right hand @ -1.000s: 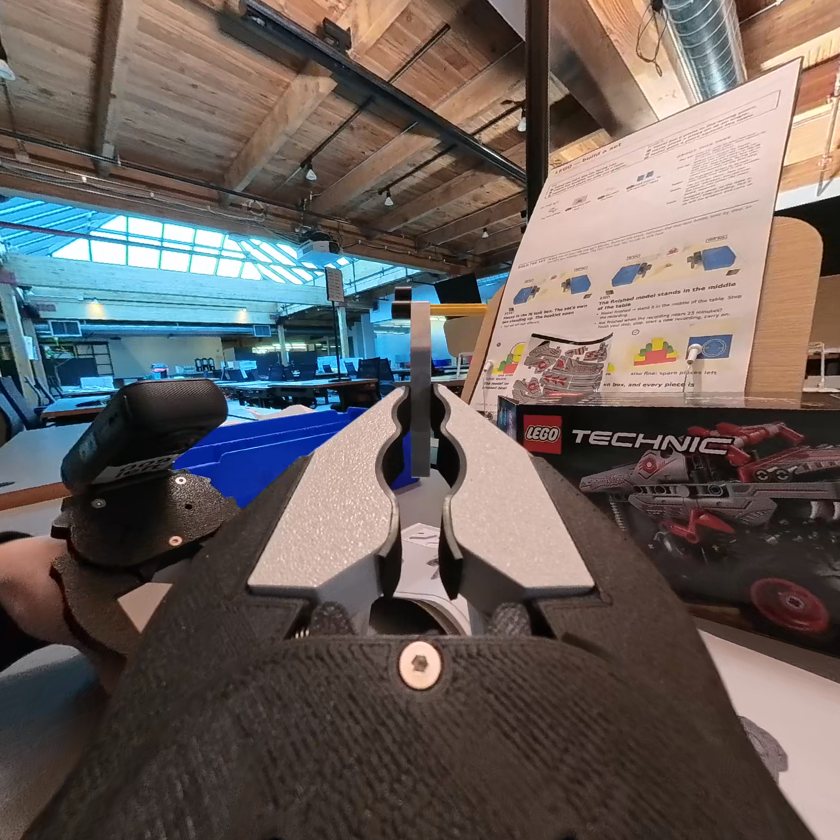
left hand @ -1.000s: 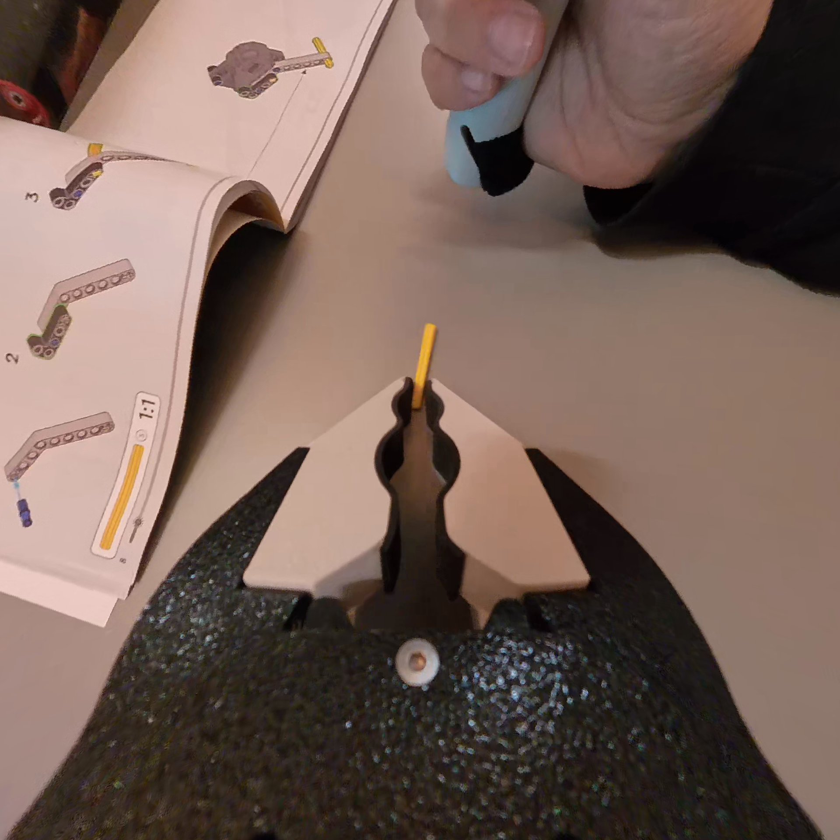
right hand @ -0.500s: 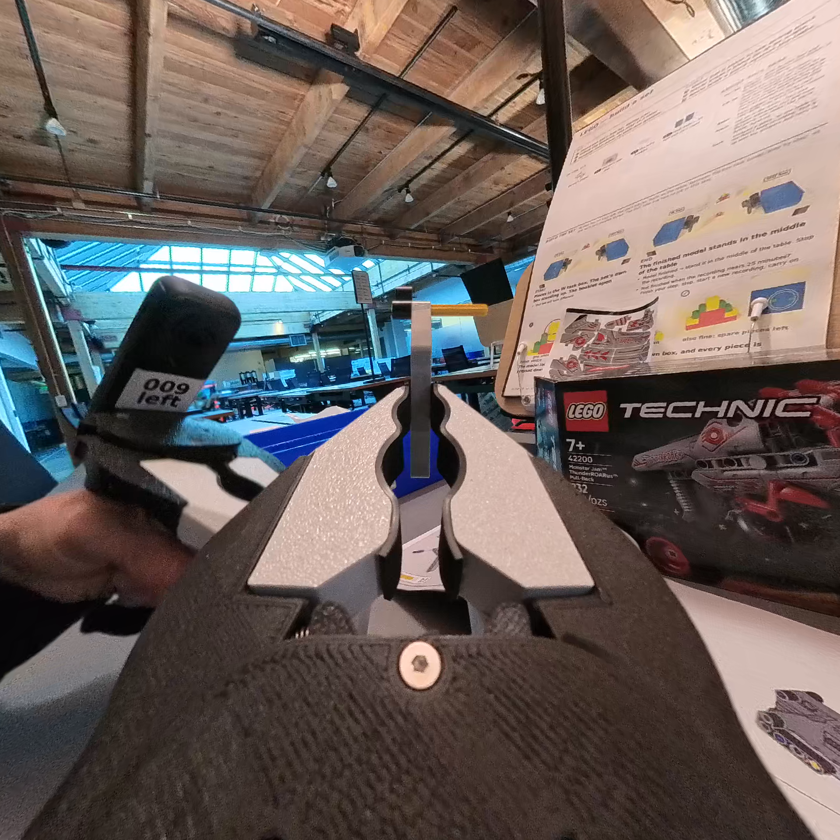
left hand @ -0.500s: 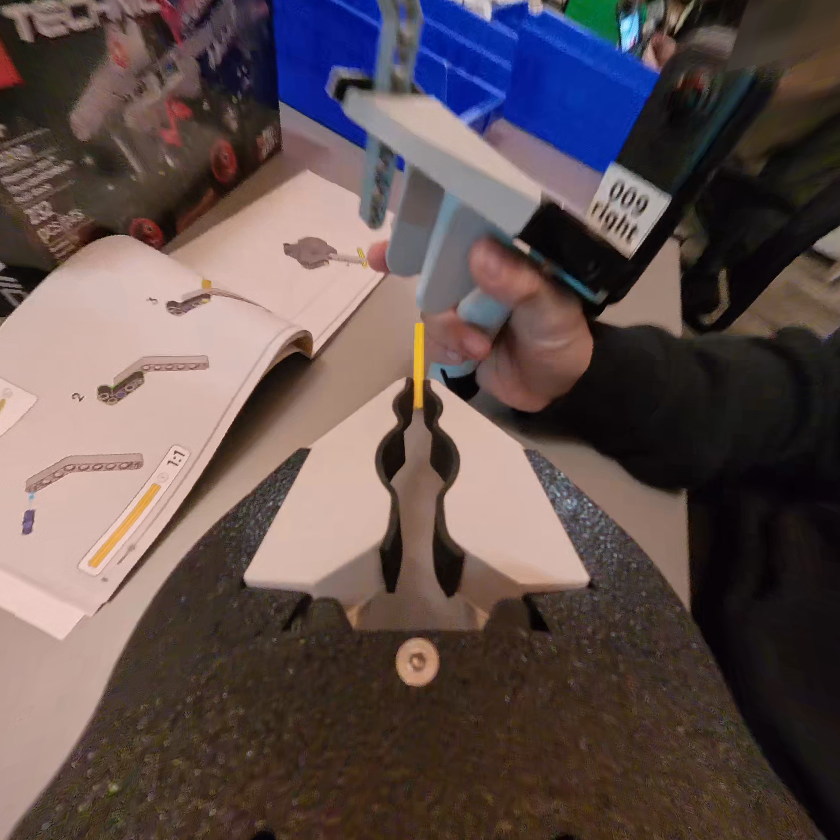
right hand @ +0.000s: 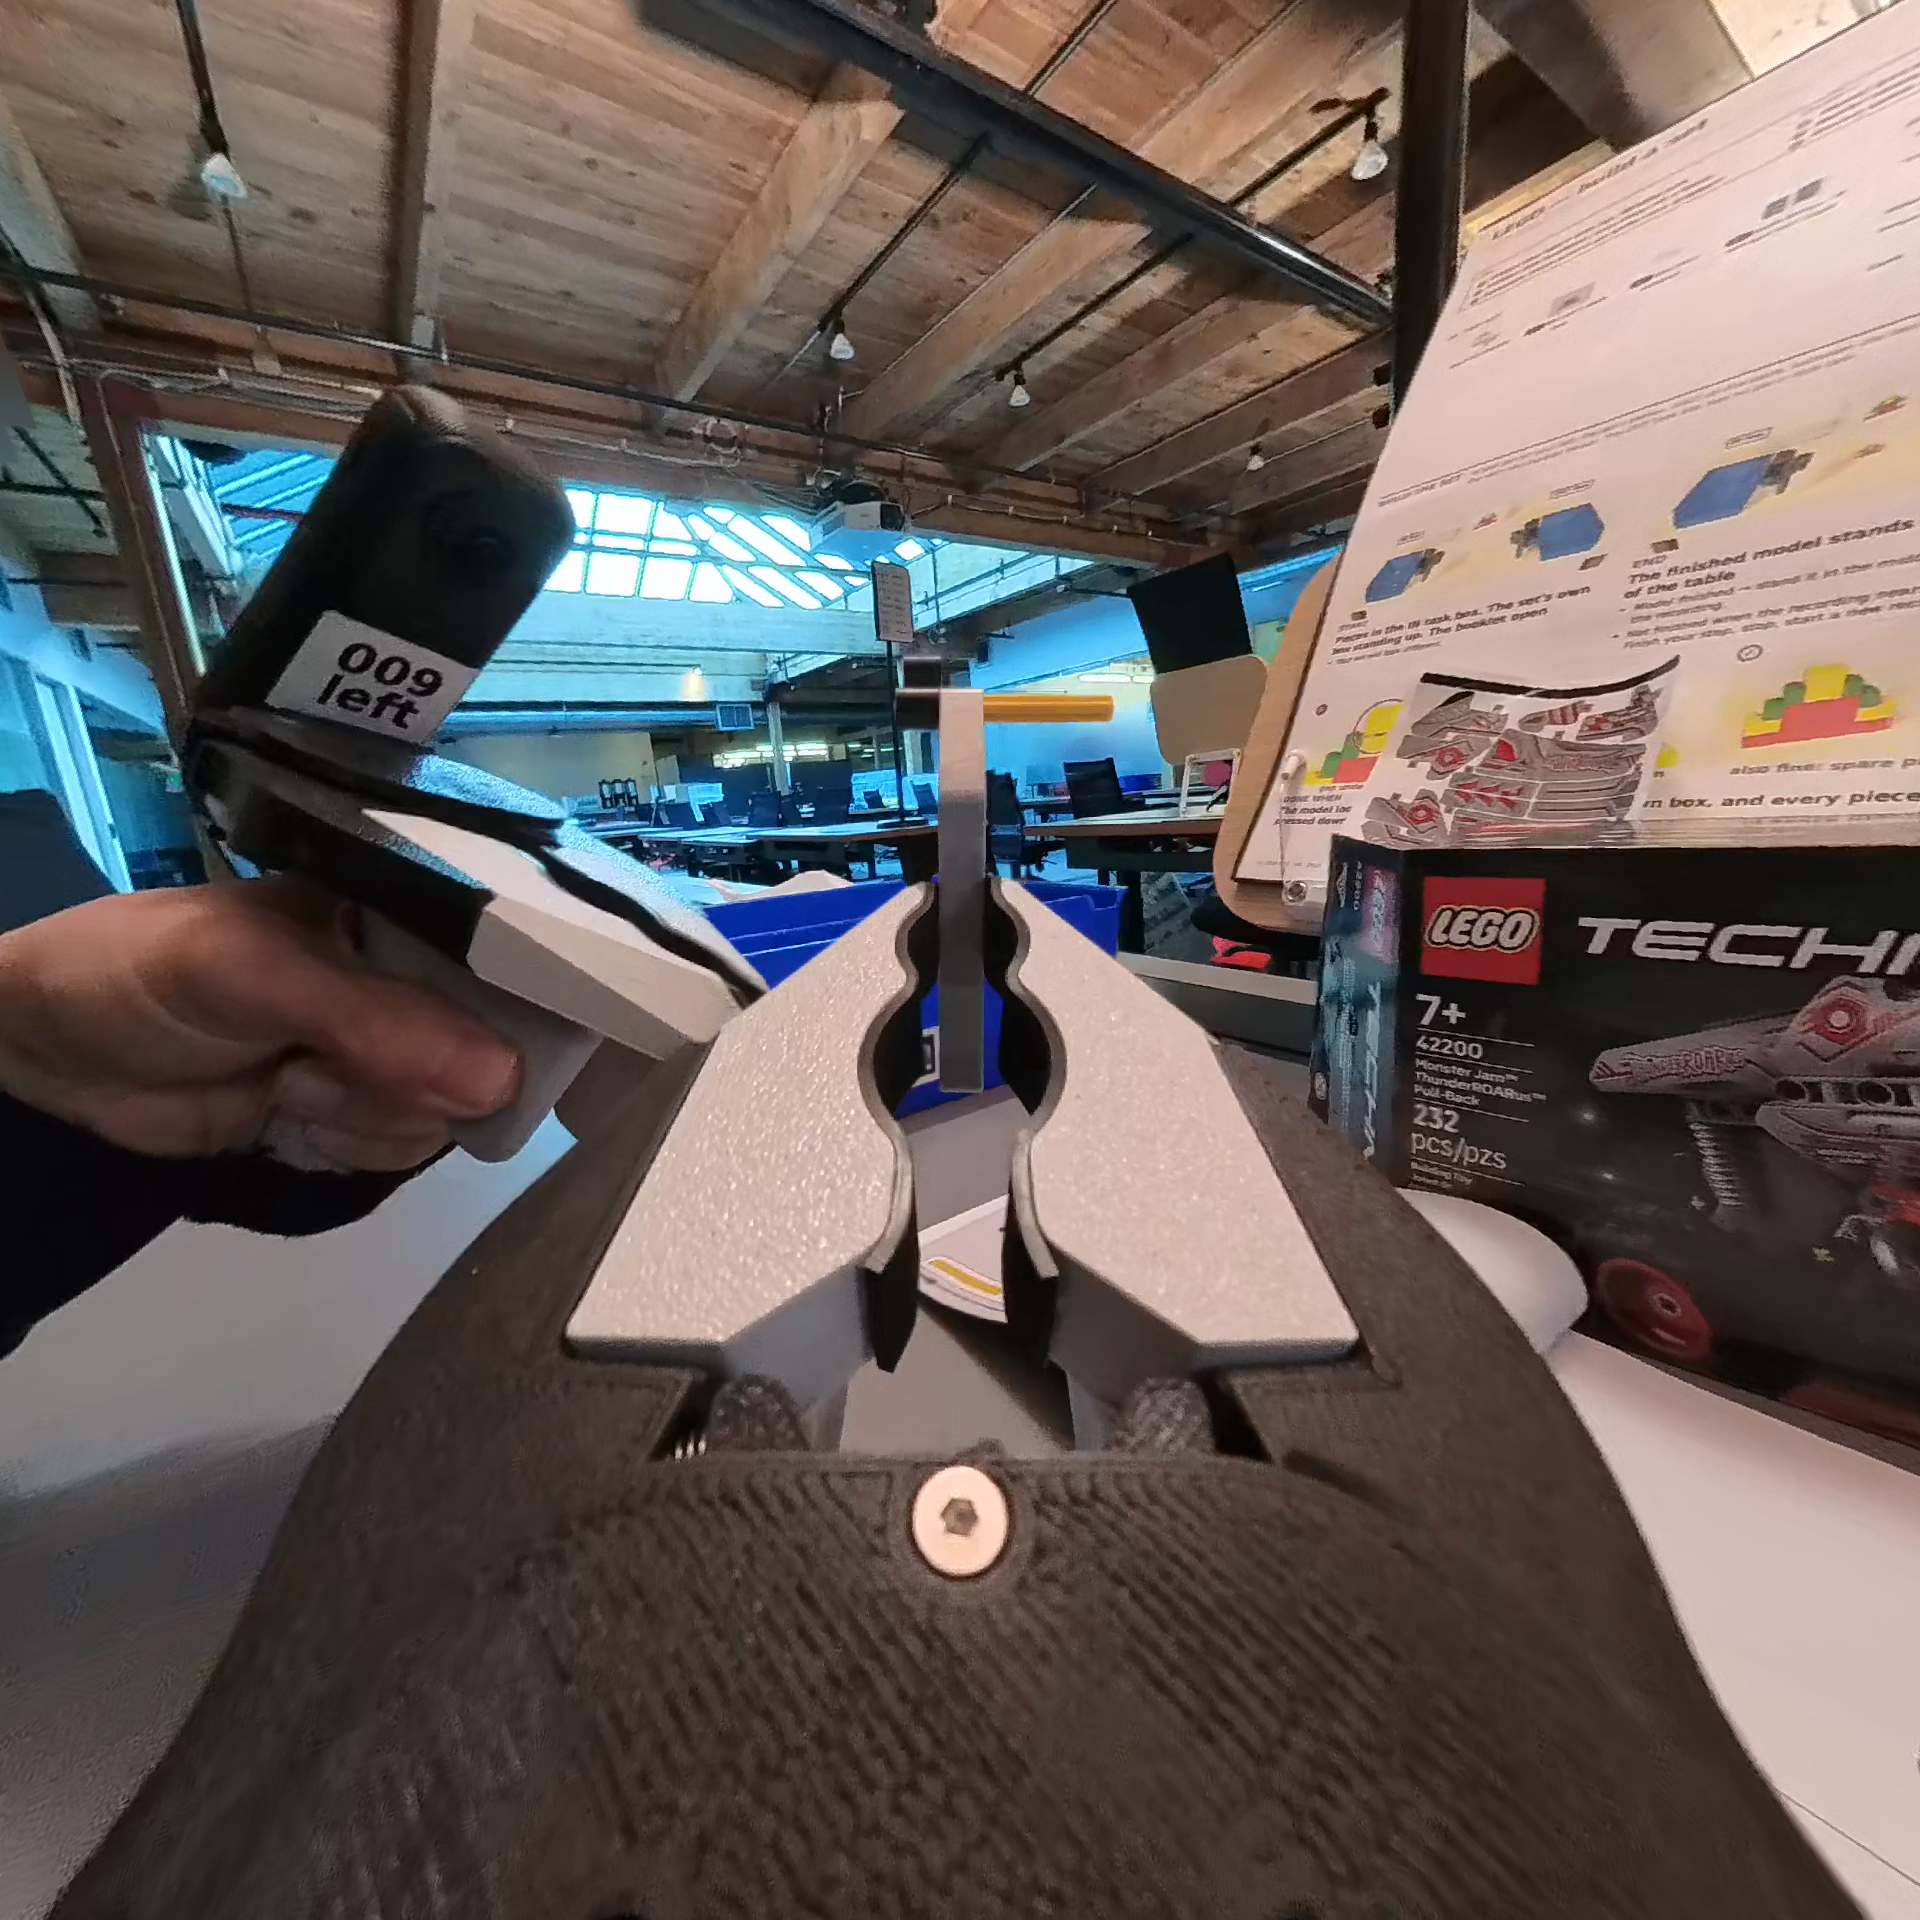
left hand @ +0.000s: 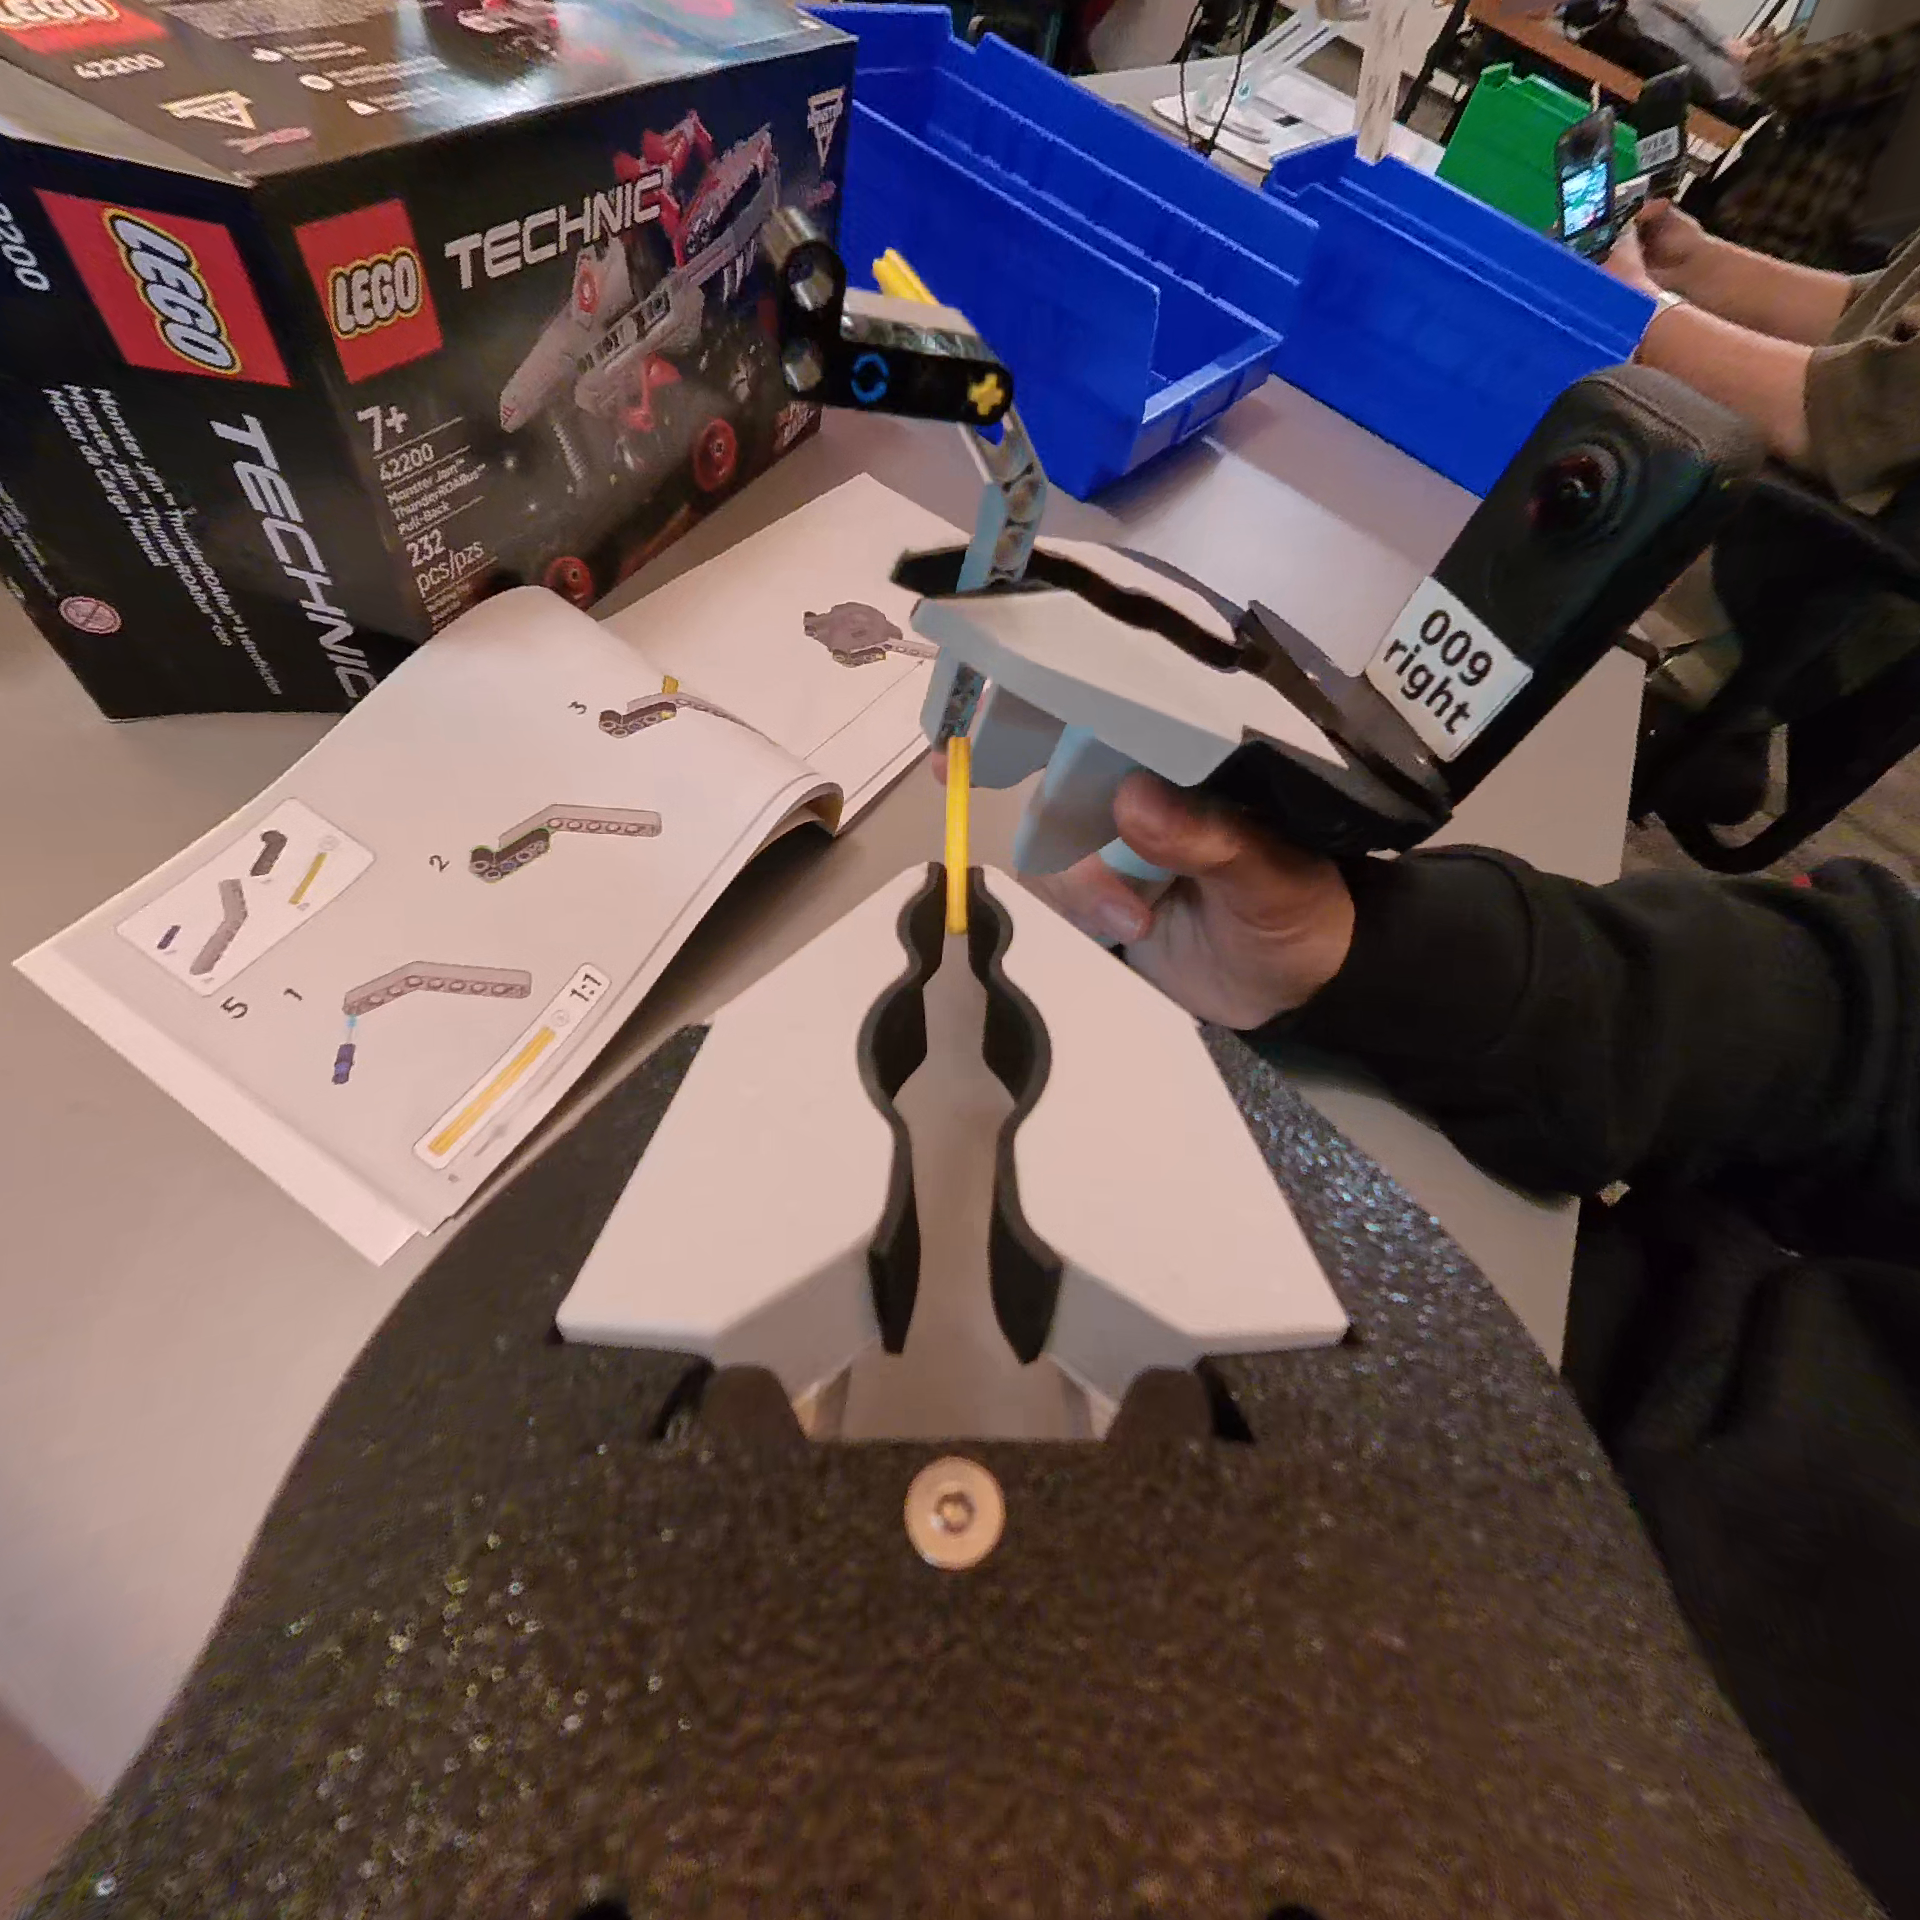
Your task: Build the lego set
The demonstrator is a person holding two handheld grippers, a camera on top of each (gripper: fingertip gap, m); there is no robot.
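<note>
Grippers meet above the table (left hand: pixel 156 1299): left gripper (left hand: pixel 957 896) pinches a yellow axle (left hand: pixel 957 831), right gripper (right hand: pixel 960 914) clamps a grey beam (right hand: pixel 960 883) (axle tip seemingly touching it), beside the open booklet (left hand: pixel 468 935).

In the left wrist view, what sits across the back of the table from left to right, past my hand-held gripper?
Lego box → open instruction booklet → grey beam assembly shut in the right hand-held gripper → blue bins.
</note>
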